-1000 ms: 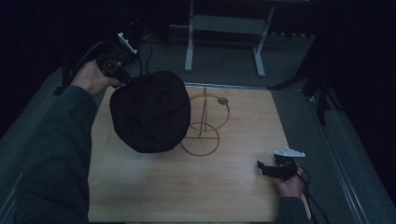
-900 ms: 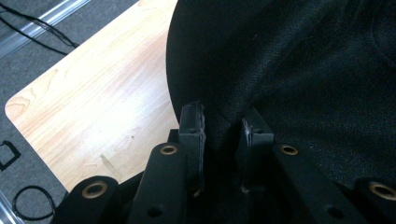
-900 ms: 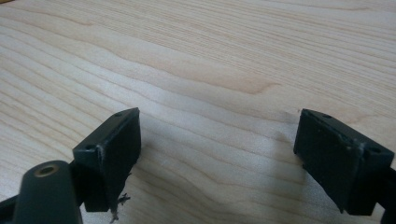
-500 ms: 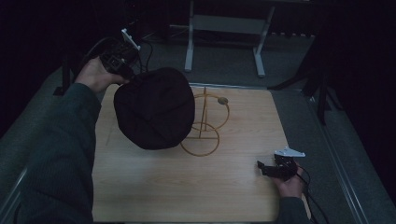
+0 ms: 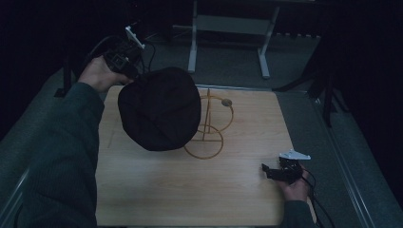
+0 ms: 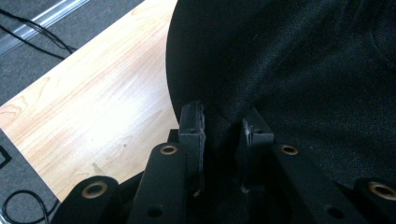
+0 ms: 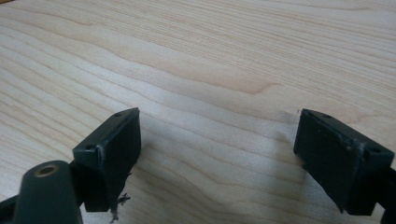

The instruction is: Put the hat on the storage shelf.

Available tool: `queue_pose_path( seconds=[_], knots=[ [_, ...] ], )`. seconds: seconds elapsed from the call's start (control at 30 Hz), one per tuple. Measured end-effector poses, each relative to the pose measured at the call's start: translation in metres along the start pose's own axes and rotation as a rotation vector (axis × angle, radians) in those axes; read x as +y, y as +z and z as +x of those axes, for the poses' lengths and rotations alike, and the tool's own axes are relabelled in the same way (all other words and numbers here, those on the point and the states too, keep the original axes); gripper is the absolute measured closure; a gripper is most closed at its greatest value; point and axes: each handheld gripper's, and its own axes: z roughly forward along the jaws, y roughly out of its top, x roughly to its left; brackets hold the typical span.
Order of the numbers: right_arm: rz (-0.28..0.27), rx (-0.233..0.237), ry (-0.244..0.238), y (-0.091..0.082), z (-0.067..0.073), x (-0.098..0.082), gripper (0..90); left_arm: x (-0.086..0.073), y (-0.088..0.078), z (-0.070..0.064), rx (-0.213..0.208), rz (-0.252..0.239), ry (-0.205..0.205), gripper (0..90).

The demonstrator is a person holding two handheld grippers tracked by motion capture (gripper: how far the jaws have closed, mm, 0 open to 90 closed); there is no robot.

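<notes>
left tool [image 5: 129,71] raised at far left, jaws pinched together; right tool [image 5: 269,170] low at near right, jaws spread.

Cap [image 5: 160,108] above table [image 5: 157,194] centre-left, wire stand [image 5: 211,126] just right behind it – right gripper [image 5: 270,170] near right corner

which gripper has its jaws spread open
The right gripper, low over the wooden table, jaws wide apart with nothing between. The left gripper is clamped on the black hat.

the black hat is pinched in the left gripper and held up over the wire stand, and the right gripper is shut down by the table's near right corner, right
One slip: the right gripper is open. The right gripper view shows its fingers wide apart over bare wood. The rest holds: the left gripper pinches the black hat above the wire stand.
</notes>
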Motion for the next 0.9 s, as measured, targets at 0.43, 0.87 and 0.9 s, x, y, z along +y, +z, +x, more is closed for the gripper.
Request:
queue_pose_path(
  seconds=[0.43, 0.87, 0.9],
  knots=[
    [0.000, 0.000, 0.000, 0.000, 0.000, 0.000, 14.9, 0.010, -0.006, -0.007, -0.007, -0.003, 0.014, 74.7],
    [0.000, 0.000, 0.000, 0.000, 0.000, 0.000, 14.9, 0.024, -0.011, -0.016, -0.018, -0.012, 0.032, 74.6],
    [0.000, 0.000, 0.000, 0.000, 0.000, 0.000, 14.9, 0.025, -0.011, -0.017, -0.020, -0.014, 0.035, 74.6]
  ],
)
